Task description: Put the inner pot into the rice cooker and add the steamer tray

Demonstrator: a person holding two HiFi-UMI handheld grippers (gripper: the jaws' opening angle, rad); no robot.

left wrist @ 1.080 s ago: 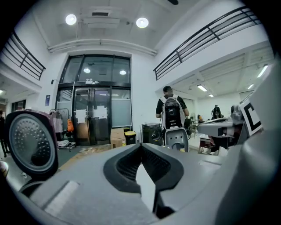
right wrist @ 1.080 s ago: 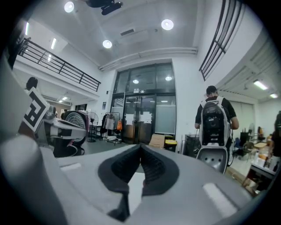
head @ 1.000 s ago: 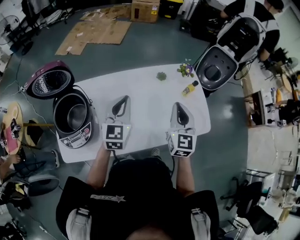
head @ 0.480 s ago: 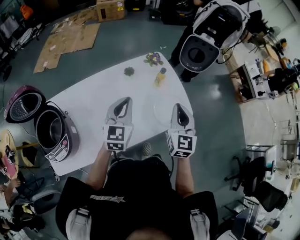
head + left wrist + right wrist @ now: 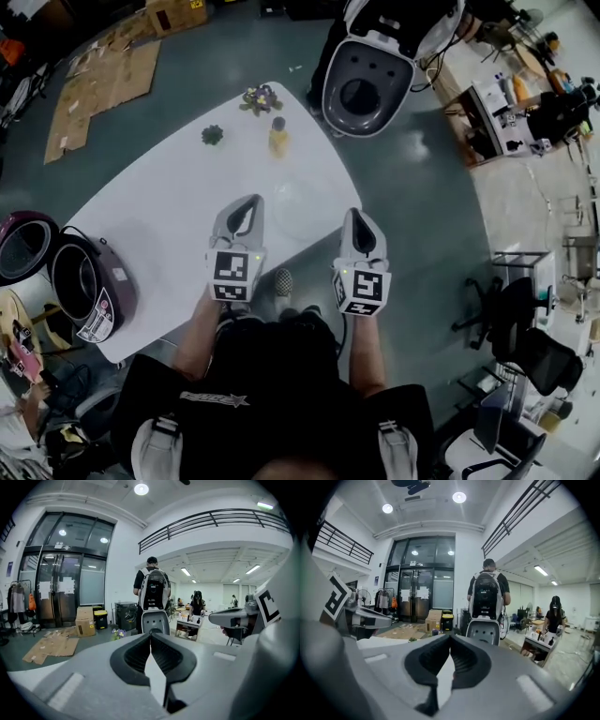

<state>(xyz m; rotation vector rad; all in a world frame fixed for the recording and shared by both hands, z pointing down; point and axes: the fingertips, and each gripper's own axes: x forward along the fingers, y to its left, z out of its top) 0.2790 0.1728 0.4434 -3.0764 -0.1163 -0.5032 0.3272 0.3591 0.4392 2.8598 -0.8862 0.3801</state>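
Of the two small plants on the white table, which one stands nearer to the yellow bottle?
The plant with purple flowers, at the far edge; the plain green plant stands further from the bottle.

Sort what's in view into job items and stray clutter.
Job: rice cooker, its lid open; left gripper and right gripper, both shut and empty.
Lying about: yellow bottle, small green plant, flowers, flattened cardboard.
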